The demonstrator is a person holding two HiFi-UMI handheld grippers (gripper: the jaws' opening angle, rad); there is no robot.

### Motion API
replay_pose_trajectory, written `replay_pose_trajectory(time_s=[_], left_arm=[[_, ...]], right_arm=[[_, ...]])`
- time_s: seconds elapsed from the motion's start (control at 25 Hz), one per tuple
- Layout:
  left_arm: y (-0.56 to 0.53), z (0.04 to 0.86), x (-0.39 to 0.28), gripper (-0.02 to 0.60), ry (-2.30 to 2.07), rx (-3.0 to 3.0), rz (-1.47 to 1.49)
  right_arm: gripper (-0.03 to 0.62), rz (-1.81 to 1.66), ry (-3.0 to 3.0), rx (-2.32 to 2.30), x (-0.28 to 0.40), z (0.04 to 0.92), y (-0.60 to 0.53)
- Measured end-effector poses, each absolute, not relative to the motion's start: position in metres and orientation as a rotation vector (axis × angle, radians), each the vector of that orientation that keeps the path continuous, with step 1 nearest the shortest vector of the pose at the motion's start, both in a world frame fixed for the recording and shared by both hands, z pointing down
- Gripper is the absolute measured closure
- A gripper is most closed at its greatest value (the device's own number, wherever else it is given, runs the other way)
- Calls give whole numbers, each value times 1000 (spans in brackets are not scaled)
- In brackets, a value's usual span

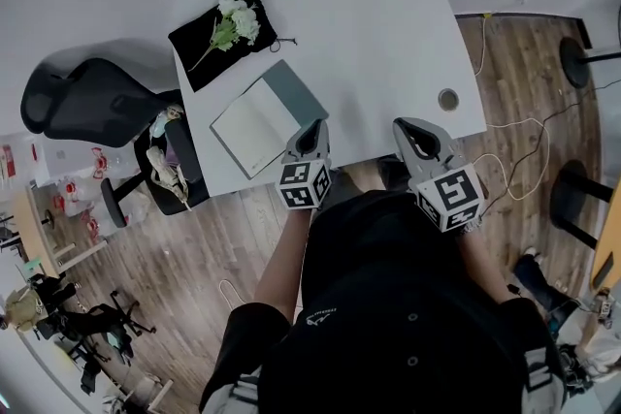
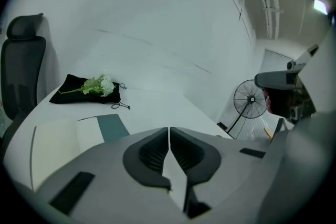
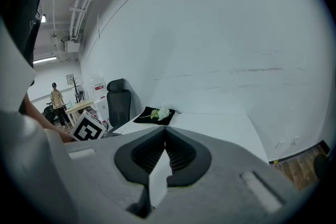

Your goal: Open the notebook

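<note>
While the notebook lay open on the white table, both grippers were held over the table's near edge with nothing in them. The left gripper had its jaws pressed together, the ribbed pads meeting along one line in the left gripper view with nothing caught between them. The notebook sat just ahead of that gripper and to its left, cream pages facing up and its teal cover folded out flat on the side nearer the jaws; in the left gripper view the pages and the cover showed low and left of the closed tips, clear of them. The right gripper was well to the right of the notebook, its jaws likewise closed on nothing. Between the two grippers the table edge was bare, and a round cable hole lay just ahead of the right gripper, slightly to its right. Farther ahead of the left gripper, beyond the notebook, a black drawstring bag lay flat with a sprig of white flowers on it. A black office chair stood off the table's left side, far left of the left gripper. Ahead and to that gripper's right, past the table, stood a floor fan.
</note>
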State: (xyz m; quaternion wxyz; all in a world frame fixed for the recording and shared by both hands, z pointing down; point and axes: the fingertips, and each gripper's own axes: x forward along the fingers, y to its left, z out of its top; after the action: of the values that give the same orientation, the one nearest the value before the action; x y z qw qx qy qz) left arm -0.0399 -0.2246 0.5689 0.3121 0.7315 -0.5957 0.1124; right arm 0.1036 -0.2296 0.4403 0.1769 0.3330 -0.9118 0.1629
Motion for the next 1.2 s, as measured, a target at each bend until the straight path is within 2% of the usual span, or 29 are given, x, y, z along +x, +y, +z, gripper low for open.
replay_pose_trajectory(time_s=[0.64, 1.2], left_arm=[[-189, 476, -50, 575, -1794, 2009, 169], [-162, 438, -53, 575, -1967, 1935, 67]], right_arm=[[589, 465, -2669, 689, 62, 443, -230], [589, 410, -2720, 436, 24, 442, -220]])
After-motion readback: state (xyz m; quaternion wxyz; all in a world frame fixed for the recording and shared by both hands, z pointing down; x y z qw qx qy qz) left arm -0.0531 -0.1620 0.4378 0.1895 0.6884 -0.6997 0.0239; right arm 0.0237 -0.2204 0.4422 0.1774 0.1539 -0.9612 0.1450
